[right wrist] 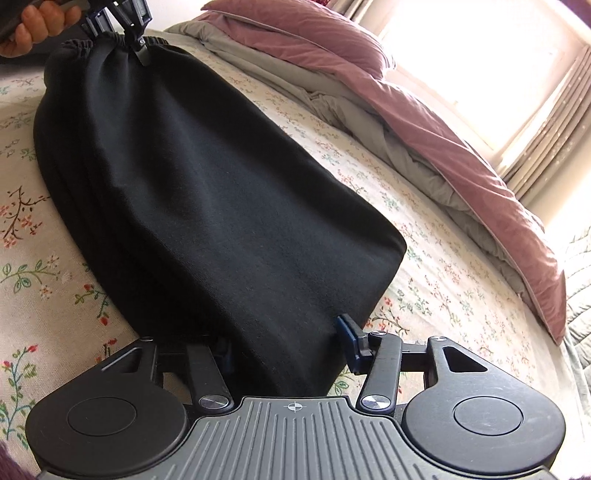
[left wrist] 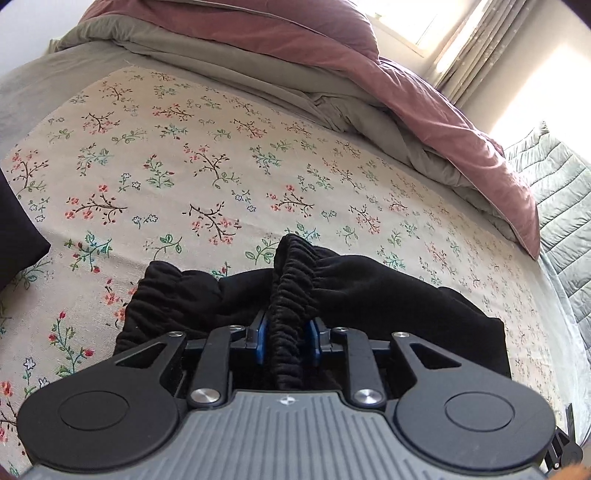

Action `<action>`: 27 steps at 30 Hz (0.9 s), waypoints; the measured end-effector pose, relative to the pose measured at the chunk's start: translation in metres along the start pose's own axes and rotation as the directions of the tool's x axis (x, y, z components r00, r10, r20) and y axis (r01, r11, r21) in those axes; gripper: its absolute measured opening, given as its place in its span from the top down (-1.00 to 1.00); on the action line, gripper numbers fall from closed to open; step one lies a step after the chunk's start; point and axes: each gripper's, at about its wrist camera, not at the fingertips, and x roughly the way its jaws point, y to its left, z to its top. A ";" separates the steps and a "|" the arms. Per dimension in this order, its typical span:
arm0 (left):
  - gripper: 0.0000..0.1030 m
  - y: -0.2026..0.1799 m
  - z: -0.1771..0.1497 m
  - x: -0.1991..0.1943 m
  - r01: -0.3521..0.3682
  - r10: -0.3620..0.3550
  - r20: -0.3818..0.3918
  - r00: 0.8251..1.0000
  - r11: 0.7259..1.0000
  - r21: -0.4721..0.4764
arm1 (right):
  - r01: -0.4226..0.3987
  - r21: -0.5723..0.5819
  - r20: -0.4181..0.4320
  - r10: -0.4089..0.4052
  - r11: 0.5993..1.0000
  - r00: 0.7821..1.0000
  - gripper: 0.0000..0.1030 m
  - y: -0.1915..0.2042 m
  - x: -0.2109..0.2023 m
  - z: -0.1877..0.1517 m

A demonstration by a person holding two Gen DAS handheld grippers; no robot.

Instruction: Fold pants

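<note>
Black pants (right wrist: 203,184) lie folded lengthwise across the floral bedspread (right wrist: 44,302). In the left wrist view my left gripper (left wrist: 286,325) is shut on the gathered elastic waistband (left wrist: 291,266), which stands bunched between the blue pads. The right wrist view shows that same left gripper (right wrist: 125,29) at the top left, lifting the waistband a little, with a person's hand (right wrist: 37,22) behind it. My right gripper (right wrist: 286,339) straddles the near folded end of the pants. Its right pad (right wrist: 349,339) touches the cloth, and the cloth hides the left pad.
A mauve duvet (left wrist: 369,74) and a grey blanket (left wrist: 258,77) are heaped along the far side of the bed. A quilted grey-green cover (left wrist: 554,192) hangs at the right edge. A dark object (left wrist: 18,240) sits at the left. A bright window (right wrist: 480,55) lies beyond.
</note>
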 end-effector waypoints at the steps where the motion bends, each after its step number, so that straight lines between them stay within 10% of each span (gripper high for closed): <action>1: 0.29 0.000 -0.001 -0.001 -0.003 0.003 0.005 1.000 1.000 0.006 | -0.001 -0.002 -0.001 0.001 1.000 1.000 0.05 -0.001 -0.001 -0.001; 15: 0.29 -0.009 -0.004 -0.010 -0.081 0.079 0.045 0.996 0.996 0.028 | -0.015 -0.025 0.009 0.015 1.000 1.000 -0.01 -0.001 0.005 0.002; 27: -0.61 -0.033 -0.021 0.010 -0.178 0.189 -0.038 0.981 0.965 0.193 | 0.002 -0.063 0.010 -0.001 0.998 1.000 -0.04 0.007 0.008 0.005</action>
